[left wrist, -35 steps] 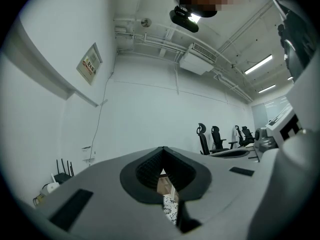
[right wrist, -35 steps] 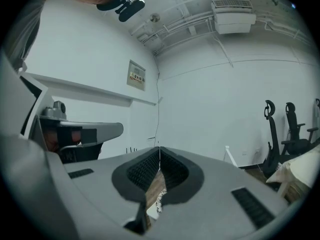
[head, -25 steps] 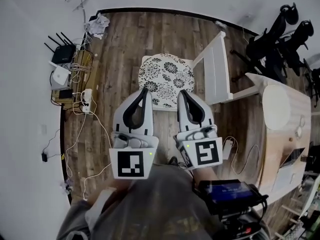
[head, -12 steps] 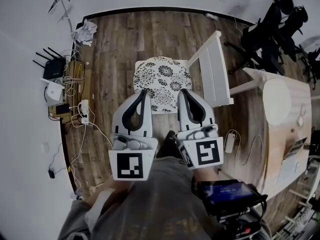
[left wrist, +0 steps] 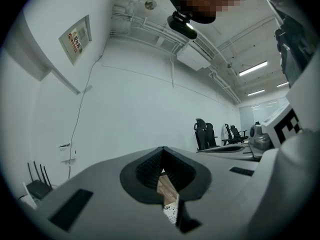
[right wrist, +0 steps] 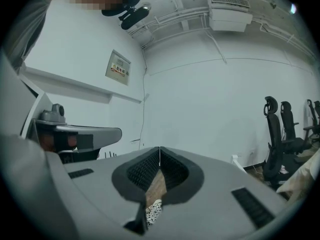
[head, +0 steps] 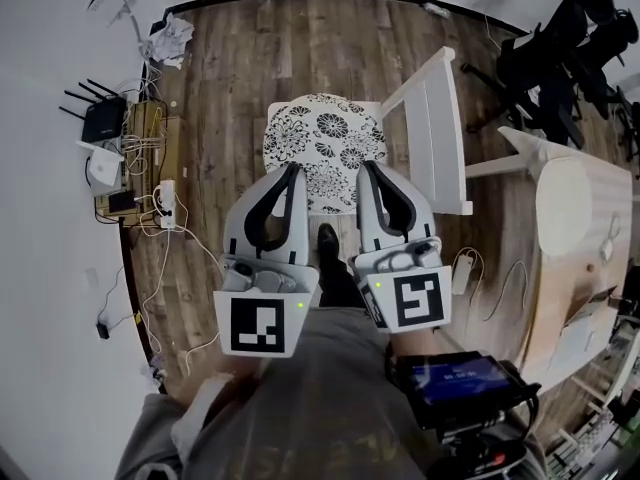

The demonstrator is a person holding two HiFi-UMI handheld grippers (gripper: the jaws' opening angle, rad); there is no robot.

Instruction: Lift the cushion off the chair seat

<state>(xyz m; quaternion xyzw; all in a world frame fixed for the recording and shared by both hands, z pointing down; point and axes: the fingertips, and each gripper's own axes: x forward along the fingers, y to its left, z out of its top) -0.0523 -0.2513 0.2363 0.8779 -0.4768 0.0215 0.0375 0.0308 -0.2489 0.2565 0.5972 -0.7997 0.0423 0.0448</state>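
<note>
Head view: the person has stepped in, and a shoe (head: 327, 243) now shows btwn the claws. Left gripper (head: 294, 169) & right gripper (head: 366, 167) have their tips over the near edge of the cushion (head: 325, 138), which lies flat on the chair (head: 440, 128) seat. Approach only, no grip yet.
Left gripper view: jaws pinched together, nothing held.
Right gripper view: same, closed & empty.
Count: 1 cushion, 1 chair, 2 grippers.
</note>
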